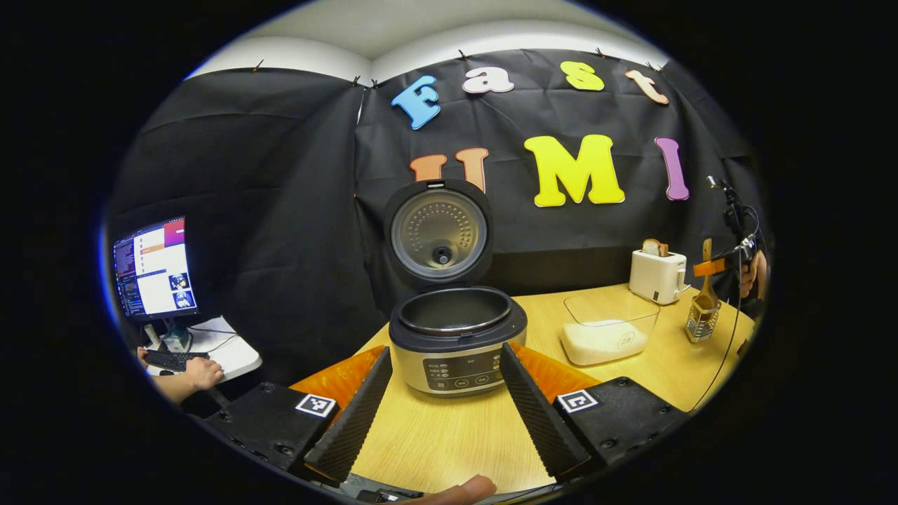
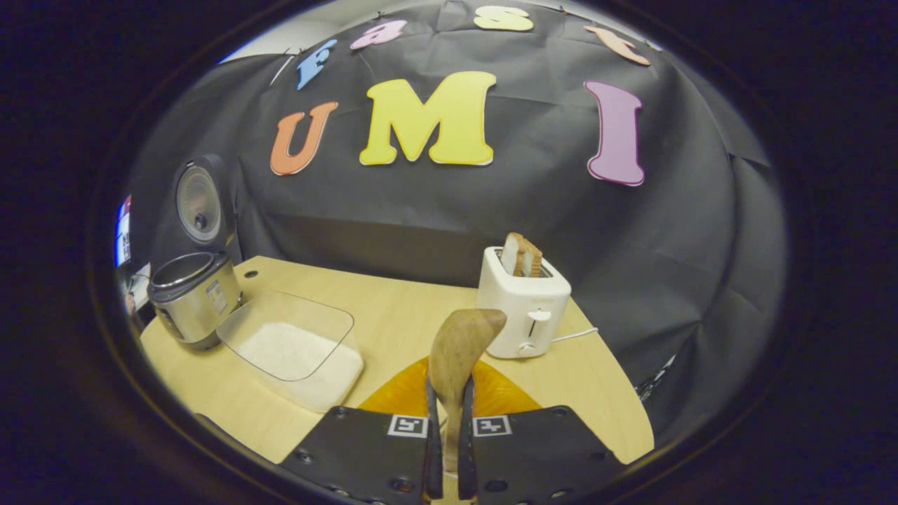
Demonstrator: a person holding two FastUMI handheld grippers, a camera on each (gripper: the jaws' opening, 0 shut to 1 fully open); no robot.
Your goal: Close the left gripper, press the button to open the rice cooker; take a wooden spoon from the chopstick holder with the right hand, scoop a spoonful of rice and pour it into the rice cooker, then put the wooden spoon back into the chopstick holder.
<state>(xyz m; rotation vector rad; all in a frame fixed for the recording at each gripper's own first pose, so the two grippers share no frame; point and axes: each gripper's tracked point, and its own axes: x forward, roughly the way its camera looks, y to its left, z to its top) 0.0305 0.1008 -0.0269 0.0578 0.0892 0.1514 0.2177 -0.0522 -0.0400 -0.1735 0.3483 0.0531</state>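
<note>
You are pinching the wooden spoon (image 2: 459,351) between the right gripper (image 2: 449,449) fingers, above the chopstick holder (image 1: 702,319), ready for scooping. Your left gripper (image 1: 442,414) is sitting spread before the rice cooker (image 1: 456,337), its lid standing open, the rice container (image 2: 298,351) waiting beside it.

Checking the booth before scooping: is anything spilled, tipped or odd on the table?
Nothing stands out. The rice cooker stands upright with its lid open, the rice sits inside its clear container, and the wooden spoon is clamped in the right tool.
</note>
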